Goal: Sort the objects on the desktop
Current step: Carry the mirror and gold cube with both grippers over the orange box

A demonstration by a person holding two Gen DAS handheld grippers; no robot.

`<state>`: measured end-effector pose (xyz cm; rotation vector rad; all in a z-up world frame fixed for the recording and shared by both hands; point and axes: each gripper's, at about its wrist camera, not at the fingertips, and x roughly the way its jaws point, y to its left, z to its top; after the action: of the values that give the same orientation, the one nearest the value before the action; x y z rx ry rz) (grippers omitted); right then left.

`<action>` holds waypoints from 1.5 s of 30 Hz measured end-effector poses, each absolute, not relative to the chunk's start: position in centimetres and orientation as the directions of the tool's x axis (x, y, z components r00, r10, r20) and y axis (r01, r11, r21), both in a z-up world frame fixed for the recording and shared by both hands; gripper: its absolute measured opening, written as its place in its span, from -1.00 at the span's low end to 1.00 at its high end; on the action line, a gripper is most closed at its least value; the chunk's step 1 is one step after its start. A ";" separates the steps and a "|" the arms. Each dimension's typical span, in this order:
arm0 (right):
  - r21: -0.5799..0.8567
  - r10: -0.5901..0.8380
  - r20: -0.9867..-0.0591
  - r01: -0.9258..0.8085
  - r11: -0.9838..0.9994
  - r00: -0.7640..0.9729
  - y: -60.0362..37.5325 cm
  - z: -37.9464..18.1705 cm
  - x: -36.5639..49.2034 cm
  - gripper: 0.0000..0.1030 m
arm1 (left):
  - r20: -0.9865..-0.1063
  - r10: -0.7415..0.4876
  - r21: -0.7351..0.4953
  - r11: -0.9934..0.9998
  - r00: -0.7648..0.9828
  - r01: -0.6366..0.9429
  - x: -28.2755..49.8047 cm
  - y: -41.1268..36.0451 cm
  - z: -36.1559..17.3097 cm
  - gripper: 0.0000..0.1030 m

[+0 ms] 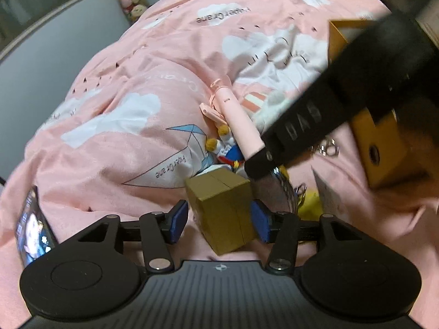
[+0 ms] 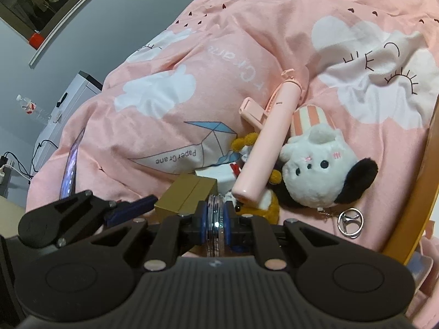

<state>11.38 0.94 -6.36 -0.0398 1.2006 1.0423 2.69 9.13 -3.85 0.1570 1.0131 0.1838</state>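
Note:
A small brown cardboard box (image 1: 222,211) rests on the pink quilt between the blue pads of my left gripper (image 1: 219,220). The jaws stand open, with a narrow gap showing at the left pad. My right gripper (image 2: 215,219) is shut on a thin round silver case (image 2: 215,229), held edge-on just right of the box (image 2: 186,192). In the left wrist view the right gripper (image 1: 258,170) reaches in from the upper right with the silver case (image 1: 274,189) under its tip. A pink selfie stick (image 2: 271,142) lies beyond, partly over a small toy with orange pompoms (image 2: 247,139).
A white plush dog (image 2: 315,172) with a black ear and a key ring (image 2: 349,222) lies right of the stick. A white box (image 2: 222,175) sits behind the brown one. A lit phone (image 1: 33,233) lies at the left. An orange box (image 1: 381,148) stands at the right.

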 end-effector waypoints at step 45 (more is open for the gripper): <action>0.410 0.439 -0.877 -0.784 0.465 -0.199 5.0 -10.4 10.8 -0.73 | -0.784 0.354 0.331 0.933 0.510 -0.138 1.2 9.7 -3.2 0.11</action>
<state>10.78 5.02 -10.40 -0.3353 1.3683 1.1429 1.22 9.69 -3.20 0.2385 0.9948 0.2996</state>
